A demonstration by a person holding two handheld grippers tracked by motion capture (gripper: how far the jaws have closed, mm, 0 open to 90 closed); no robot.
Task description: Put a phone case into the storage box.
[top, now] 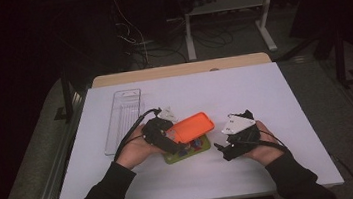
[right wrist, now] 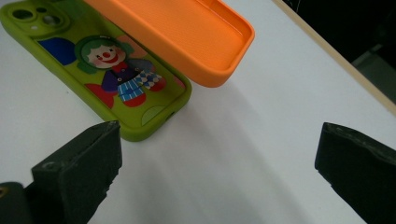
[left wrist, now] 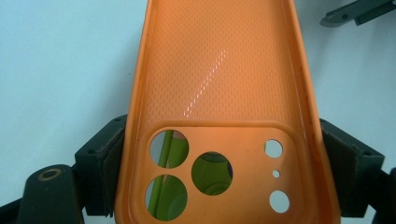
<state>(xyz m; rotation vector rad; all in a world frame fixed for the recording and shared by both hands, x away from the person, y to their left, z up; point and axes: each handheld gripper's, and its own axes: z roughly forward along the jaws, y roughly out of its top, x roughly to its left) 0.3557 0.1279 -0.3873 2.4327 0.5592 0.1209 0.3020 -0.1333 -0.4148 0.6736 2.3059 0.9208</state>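
Note:
My left gripper is shut on an orange phone case, gripping its camera-hole end from both sides. The orange case is held hollow side up above a green phone case that lies flat on the white table. That green case carries a clown picture, and the orange case overhangs its far side. Green shows through the camera holes in the left gripper view. My right gripper stands open just right of the green case, its jaws wide apart with nothing between them.
A clear plastic tray lies at the table's back left. The white table sheet ends at a wooden edge at the back. Dark floor, cables and desk legs lie beyond.

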